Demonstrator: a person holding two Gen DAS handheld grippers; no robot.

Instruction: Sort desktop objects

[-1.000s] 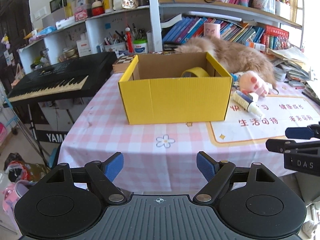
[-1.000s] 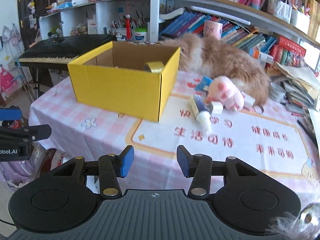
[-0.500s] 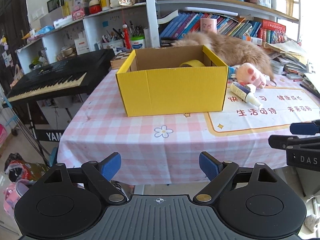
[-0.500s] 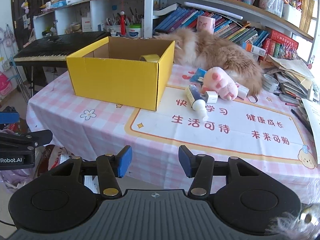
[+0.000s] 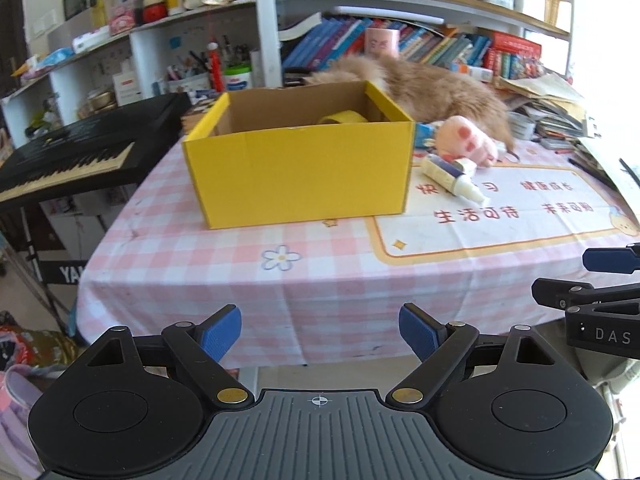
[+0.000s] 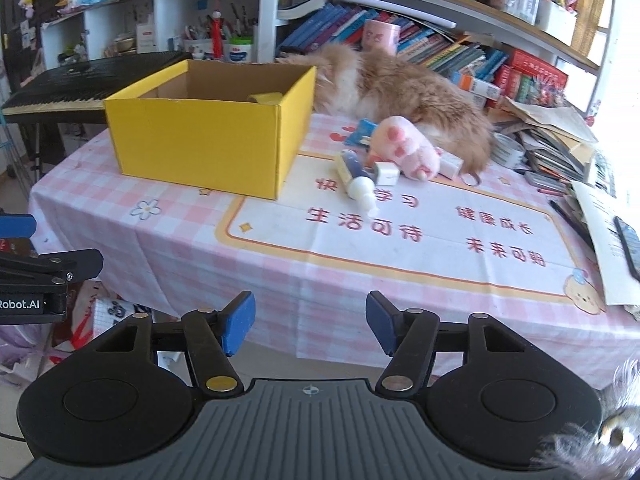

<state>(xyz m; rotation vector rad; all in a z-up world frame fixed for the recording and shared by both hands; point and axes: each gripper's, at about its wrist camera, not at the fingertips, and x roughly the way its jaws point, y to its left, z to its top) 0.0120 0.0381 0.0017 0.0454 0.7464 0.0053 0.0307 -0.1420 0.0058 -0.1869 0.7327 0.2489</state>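
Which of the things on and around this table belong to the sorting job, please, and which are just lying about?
Part of the job:
- yellow cardboard box
- roll of yellow tape inside it
- glue bottle
- pink paw plush
- small white block

Just lying about:
- sleeping cat
- keyboard piano
- shelf books
- stack of papers

Both handheld grippers share one build. The left gripper (image 5: 320,334) has a ribbed dark-grey centre plate with a small white crosshair mark, two round black discs at 4 and 8 o'clock, black link arms with brass and silver pins, and blue ribbed pads. The right gripper (image 6: 310,322) matches; white lettering marks each tool's side.
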